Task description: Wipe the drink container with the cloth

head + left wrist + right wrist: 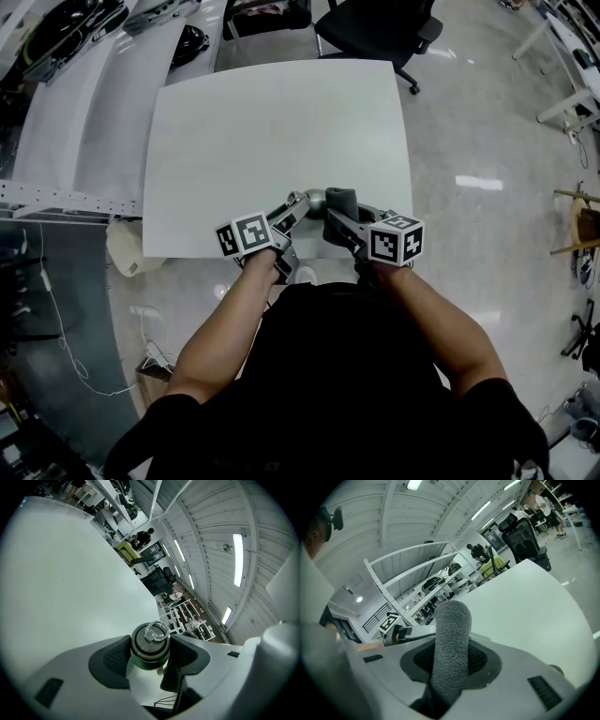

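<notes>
A metal drink container (pixel 315 199) with a dark lid and a ring handle (pixel 151 641) sits between the jaws of my left gripper (pixel 302 206), which is shut on it; both pads press its sides in the left gripper view. A grey fluffy cloth (pixel 342 199) stands folded out of my right gripper (pixel 339 221), shut on it (pixel 451 644). Both grippers hover close together over the near edge of the white table (pixel 272 131). The cloth is right beside the container's top. The container's body is mostly hidden.
A black office chair (pixel 375 28) stands beyond the table's far edge. More white tables (pixel 94 103) with dark gear lie at the left. Cables and a small box (pixel 155 361) are on the floor at the near left. Shelving (pixel 417 573) fills the background.
</notes>
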A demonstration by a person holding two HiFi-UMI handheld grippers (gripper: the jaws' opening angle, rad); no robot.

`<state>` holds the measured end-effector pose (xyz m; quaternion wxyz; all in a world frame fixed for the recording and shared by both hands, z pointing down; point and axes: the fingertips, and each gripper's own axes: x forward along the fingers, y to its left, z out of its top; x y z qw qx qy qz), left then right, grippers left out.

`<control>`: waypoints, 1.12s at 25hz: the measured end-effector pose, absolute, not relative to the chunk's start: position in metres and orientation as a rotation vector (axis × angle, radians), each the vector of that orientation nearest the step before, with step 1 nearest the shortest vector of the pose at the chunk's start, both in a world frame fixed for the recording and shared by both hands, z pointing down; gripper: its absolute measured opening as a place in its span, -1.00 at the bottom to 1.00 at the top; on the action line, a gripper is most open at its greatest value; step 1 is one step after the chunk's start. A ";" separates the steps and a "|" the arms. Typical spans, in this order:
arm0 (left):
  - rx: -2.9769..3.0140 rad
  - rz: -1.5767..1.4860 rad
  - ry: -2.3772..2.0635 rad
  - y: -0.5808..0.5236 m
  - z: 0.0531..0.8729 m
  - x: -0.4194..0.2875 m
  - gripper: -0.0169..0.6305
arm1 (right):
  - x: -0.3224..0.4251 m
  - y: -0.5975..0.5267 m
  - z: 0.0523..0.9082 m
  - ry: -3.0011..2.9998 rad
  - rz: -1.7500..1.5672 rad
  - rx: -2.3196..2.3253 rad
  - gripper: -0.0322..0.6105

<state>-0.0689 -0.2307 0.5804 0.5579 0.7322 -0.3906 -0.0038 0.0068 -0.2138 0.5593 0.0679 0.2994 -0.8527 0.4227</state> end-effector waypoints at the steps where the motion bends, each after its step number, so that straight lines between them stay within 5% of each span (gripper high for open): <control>1: 1.729 -0.007 -0.921 -0.231 0.580 -0.069 -0.13 | 0.009 -0.214 0.562 -2.563 1.273 0.911 -0.56; 28: 1.892 0.081 -0.900 -0.225 0.577 -0.058 -0.13 | 0.087 -0.224 0.614 -2.314 1.103 1.087 -0.55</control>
